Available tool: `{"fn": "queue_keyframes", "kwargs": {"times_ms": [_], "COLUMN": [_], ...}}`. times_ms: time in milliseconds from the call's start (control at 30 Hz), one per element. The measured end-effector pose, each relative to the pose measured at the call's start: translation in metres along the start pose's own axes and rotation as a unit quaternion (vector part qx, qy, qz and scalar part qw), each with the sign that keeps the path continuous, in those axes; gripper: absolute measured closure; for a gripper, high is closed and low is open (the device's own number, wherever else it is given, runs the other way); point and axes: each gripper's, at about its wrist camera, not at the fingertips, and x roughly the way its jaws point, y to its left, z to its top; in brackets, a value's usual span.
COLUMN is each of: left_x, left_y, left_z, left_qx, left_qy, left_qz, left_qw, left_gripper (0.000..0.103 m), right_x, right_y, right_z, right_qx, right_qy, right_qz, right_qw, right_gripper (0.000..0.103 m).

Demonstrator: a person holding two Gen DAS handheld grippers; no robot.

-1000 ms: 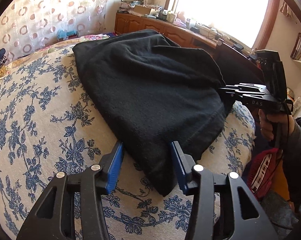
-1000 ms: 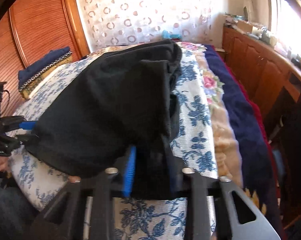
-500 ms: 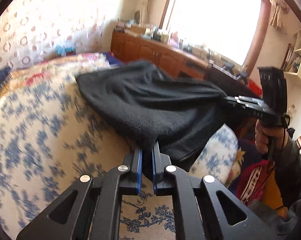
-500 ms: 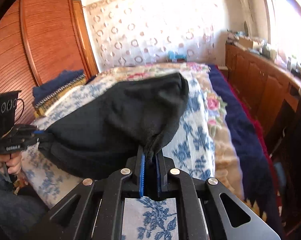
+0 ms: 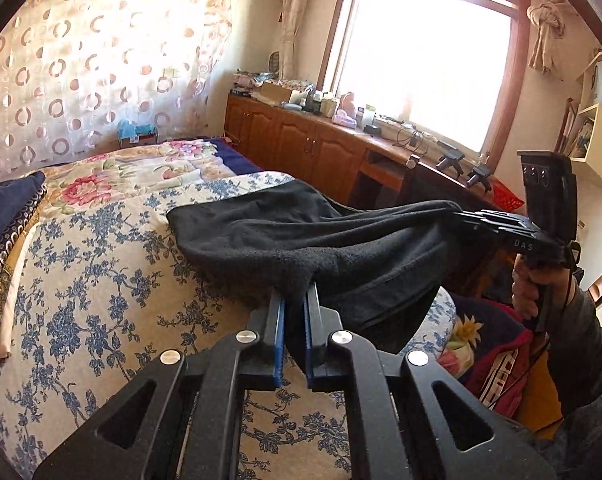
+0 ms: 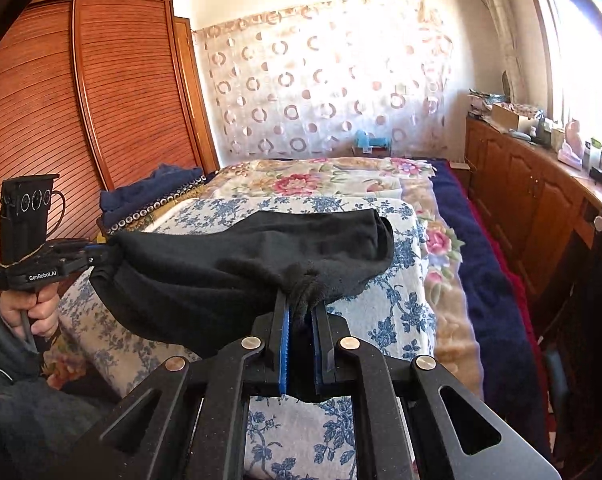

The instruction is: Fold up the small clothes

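Black fleece garment (image 5: 301, 248) held up over the bed, pinched at two corners by both grippers.

From the left: a flat, padded bedspread (image 5: 81, 300) with a blue flower print on cream cloth covers the bed, a folded navy cloth (image 5: 5, 208) at its far left edge. The left gripper (image 5: 295, 300), matte black with ribbed blue pads (image 5: 277, 340), is clamped on one bunched corner of the garment. The garment is soft, nubby and thick; it sags in a loose hammock shape between the grippers, its far end still lying on the bedspread. The right gripper (image 6: 301, 312) is clamped on the other twisted corner. A glossy wooden cabinet (image 5: 313, 148) runs along the right wall.
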Motion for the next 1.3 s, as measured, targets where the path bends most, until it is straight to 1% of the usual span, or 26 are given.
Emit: {"fn": "queue_keyframes", "kwargs": {"times_ms": [300, 467, 600, 767, 900, 967, 1000, 1033, 1067, 1100, 1133, 1167, 1200, 1233, 1267, 1300], "left_x": [0.007, 0.022, 0.036, 0.067, 0.101, 0.117, 0.125, 0.128, 0.131, 0.131, 0.128, 0.126, 0.123, 0.121, 0.119, 0.118], "left_y": [0.002, 0.015, 0.03, 0.053, 0.077, 0.092, 0.099, 0.102, 0.105, 0.107, 0.11, 0.113, 0.114, 0.116, 0.116, 0.116], "left_z": [-0.002, 0.011, 0.029, 0.057, 0.076, 0.082, 0.085, 0.087, 0.089, 0.091, 0.092, 0.092, 0.093, 0.092, 0.091, 0.09], "left_qx": [-0.001, -0.01, -0.009, -0.008, -0.023, -0.035, -0.04, -0.043, -0.043, -0.042, -0.042, -0.043, -0.043, -0.041, -0.039, -0.035], "left_qy": [0.006, 0.013, 0.014, 0.024, 0.04, 0.049, 0.053, 0.053, 0.051, 0.046, 0.036, 0.03, 0.026, 0.026, 0.026, 0.027], "left_qz": [0.005, 0.007, 0.016, 0.032, 0.04, 0.038, 0.039, 0.043, 0.05, 0.057, 0.06, 0.061, 0.062, 0.063, 0.062, 0.059], "left_qw": [1.0, 0.9998, 0.9997, 0.9992, 0.9981, 0.9975, 0.997, 0.9967, 0.9965, 0.9964, 0.9967, 0.9968, 0.9968, 0.9968, 0.997, 0.9973], "left_gripper": [0.095, 0.095, 0.095, 0.095, 0.094, 0.094, 0.092, 0.086, 0.082, 0.074, 0.064, 0.059, 0.052, 0.043, 0.038, 0.034], "right_x": [0.009, 0.021, 0.047, 0.087, 0.124, 0.144, 0.154, 0.163, 0.172, 0.181, 0.187, 0.191, 0.195, 0.196, 0.195, 0.192], "right_y": [0.001, -0.003, -0.01, -0.023, -0.036, -0.044, -0.048, -0.052, -0.055, -0.059, -0.06, -0.06, -0.059, -0.058, -0.059, -0.057], "right_z": [0.007, 0.02, 0.037, 0.065, 0.082, 0.088, 0.09, 0.091, 0.093, 0.094, 0.096, 0.098, 0.1, 0.103, 0.106, 0.111], "right_qx": [0.006, -0.001, -0.006, -0.007, -0.003, 0.0, 0.004, 0.008, 0.012, 0.016, 0.016, 0.015, 0.014, 0.014, 0.013, 0.014], "right_qy": [0.003, -0.002, -0.001, 0.006, 0.019, 0.027, 0.032, 0.037, 0.043, 0.049, 0.054, 0.057, 0.056, 0.055, 0.052, 0.046], "right_qz": [0.0, -0.003, -0.009, -0.017, -0.015, -0.017, -0.018, -0.019, -0.019, -0.02, -0.024, -0.028, -0.03, -0.035, -0.045, -0.058], "right_qw": [1.0, 1.0, 1.0, 1.0, 1.0, 0.999, 0.999, 0.999, 0.999, 0.998, 0.998, 0.998, 0.998, 0.998, 0.998, 0.997], "right_gripper": [0.094, 0.094, 0.094, 0.094, 0.094, 0.094, 0.094, 0.094, 0.094, 0.094, 0.092, 0.092, 0.09, 0.084, 0.081, 0.072]}}
